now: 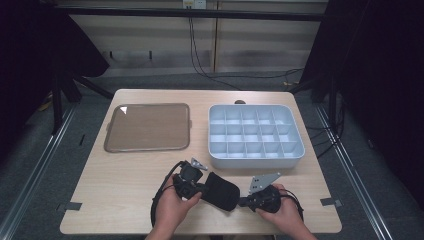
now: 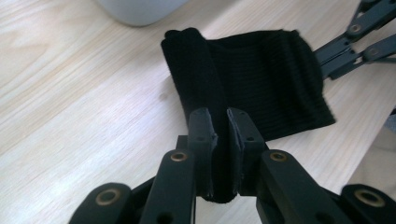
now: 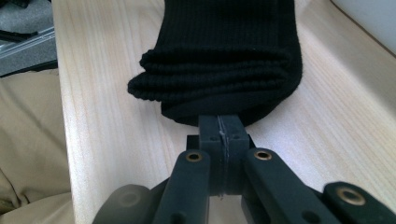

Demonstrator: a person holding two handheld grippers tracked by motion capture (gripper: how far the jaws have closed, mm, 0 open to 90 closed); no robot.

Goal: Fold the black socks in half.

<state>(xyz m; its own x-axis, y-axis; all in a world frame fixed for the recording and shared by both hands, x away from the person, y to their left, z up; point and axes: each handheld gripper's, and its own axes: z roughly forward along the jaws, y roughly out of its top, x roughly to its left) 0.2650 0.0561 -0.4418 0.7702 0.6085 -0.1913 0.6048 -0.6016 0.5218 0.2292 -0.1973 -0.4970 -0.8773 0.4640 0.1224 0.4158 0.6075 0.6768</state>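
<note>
Item: black ribbed knit sock [image 1: 221,190], folded into a thick pad, held between my two grippers over the near edge of the wooden table [image 1: 125,175]. Left gripper [image 2: 218,135]: I see its jaws clamped on a fold of the knit, fabric filling the narrow gap between the pads, the rest of the sock running straight out ahead of the tips. Right gripper [image 3: 220,128]: jaws pressed together, pads all but meeting, pinching the lower edge of the sock, whose stacked folds bulge just above and beyond the tips. Orientation: in the high view the sock's long axis runs from one set of jaws to the other, so each gripper faces the opposite one along the fabric; in the left gripper view the right gripper's linkage shows at the far end of the sock. Neither hand is nearer; both already have it. Surroundings: a pale grey compartmented organiser box [image 1: 256,136] lies beyond the right gripper's side, and a flat brown tray [image 1: 148,127] beyond the left's, both well apart from the sock. Judgement: the next move turns on keeping this end-to-end line, since pulling off-axis would probably let the folds slip or unroll.
</note>
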